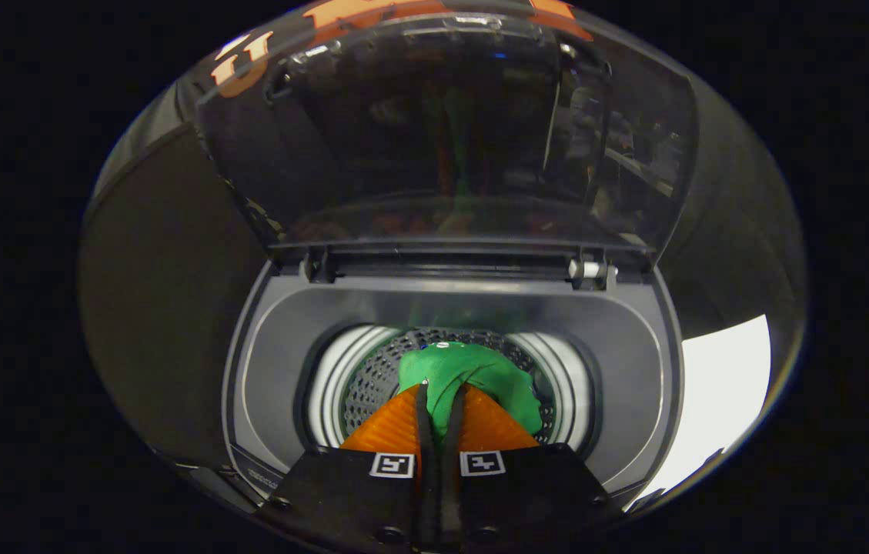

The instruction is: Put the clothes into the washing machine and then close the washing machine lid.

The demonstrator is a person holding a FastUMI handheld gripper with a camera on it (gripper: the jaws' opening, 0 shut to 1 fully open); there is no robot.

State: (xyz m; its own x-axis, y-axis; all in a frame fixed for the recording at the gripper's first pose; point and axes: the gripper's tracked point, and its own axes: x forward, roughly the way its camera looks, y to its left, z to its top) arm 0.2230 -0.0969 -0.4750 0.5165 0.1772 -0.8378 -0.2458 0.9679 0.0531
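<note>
At the bottom centre of the frame the tongs [443, 392] are seen pointing down into the washing machine [265, 362], with two square markers set side by side on the body just behind the fingers. The two fingers [396, 427] are drawn nearly together, leaving only a narrow slit, and a fold of the green garment [480, 373] is pinched in that slit, so the cloth is gripped from both sides. Just ahead of the fingertips the rest of the garment is bunched into a rounded heap, which is held over the mouth of the drum [372, 377], slightly right of centre in the frame. The drum's perforated metal wall is visible to the left of the cloth and along its far side, and pale rings are seen around the opening on both sides. Around the drum mouth the grey top deck of the machine is spread in a broad oval across the lower half of the frame. Beyond it, across the middle of the frame, the hinge bar [465, 265] is seen, with a small white piece at its right end. Above the hinge, in the upper half of the frame, the dark translucent lid [442, 131] is stood raised, and dim reflections are carried on its surface. At the lower right a bright white surface [719, 392] is visible beside the machine.
</note>
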